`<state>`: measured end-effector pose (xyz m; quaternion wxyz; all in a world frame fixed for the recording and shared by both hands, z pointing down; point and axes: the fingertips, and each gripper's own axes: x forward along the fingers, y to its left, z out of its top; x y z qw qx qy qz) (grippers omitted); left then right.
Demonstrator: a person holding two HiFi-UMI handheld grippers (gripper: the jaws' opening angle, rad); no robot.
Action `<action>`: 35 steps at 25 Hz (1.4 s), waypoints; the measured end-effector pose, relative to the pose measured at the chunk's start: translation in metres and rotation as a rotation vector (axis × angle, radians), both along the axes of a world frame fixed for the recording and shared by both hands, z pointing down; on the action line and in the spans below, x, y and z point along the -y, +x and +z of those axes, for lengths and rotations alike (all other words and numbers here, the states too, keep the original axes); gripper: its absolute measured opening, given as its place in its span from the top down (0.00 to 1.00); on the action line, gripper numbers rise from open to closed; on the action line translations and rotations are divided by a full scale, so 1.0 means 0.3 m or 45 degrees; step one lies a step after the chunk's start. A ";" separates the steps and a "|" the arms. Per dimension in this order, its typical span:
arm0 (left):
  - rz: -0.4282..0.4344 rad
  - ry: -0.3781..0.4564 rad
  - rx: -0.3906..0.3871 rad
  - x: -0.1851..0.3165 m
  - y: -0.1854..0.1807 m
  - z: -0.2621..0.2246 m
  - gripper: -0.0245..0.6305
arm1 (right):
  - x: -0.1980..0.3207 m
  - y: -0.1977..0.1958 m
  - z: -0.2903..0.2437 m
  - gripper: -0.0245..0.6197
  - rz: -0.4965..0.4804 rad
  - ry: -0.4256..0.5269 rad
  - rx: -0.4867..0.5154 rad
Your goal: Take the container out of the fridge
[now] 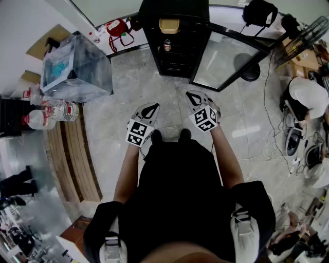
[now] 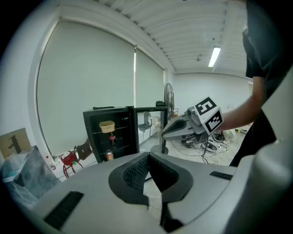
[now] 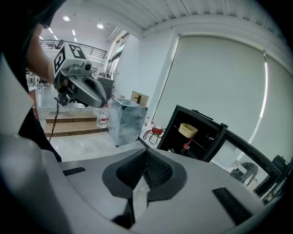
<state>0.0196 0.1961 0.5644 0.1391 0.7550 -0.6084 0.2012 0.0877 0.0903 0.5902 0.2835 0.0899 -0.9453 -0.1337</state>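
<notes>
Okay, left gripper and right gripper both clenched, empty, side by side, well short of the open fridge; beige container sits on the top shelf, looks light, thin-walled, probably flexes, so pinch the rim gently

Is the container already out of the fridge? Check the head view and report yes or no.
No, the container sits high up inside the open fridge, across the floor from the person.
</notes>
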 end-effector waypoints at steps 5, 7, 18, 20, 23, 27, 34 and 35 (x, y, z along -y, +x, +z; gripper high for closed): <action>0.009 0.006 -0.001 -0.078 -0.112 -0.016 0.93 | -0.072 -0.078 -0.022 0.96 0.029 0.009 0.007; 0.021 0.005 -0.002 -0.107 -0.155 -0.014 0.93 | -0.097 -0.103 -0.024 0.96 0.051 0.009 0.003; 0.123 0.018 -0.020 -0.204 -0.366 -0.007 0.93 | -0.214 -0.223 -0.002 0.96 0.192 0.013 -0.026; 0.146 0.015 -0.020 -0.215 -0.396 0.000 0.93 | -0.229 -0.242 0.005 0.96 0.219 0.014 -0.027; 0.179 0.011 -0.018 -0.226 -0.436 0.007 0.93 | -0.246 -0.265 0.018 0.96 0.264 0.010 -0.029; 0.211 0.014 -0.026 -0.225 -0.494 0.014 0.93 | -0.256 -0.308 0.027 0.96 0.314 0.013 -0.028; 0.228 -0.005 -0.037 -0.199 -0.525 0.033 0.93 | -0.248 -0.323 0.058 0.96 0.337 -0.012 -0.051; 0.227 -0.006 -0.038 -0.186 -0.525 0.034 0.93 | -0.231 -0.322 0.063 0.96 0.340 -0.017 -0.051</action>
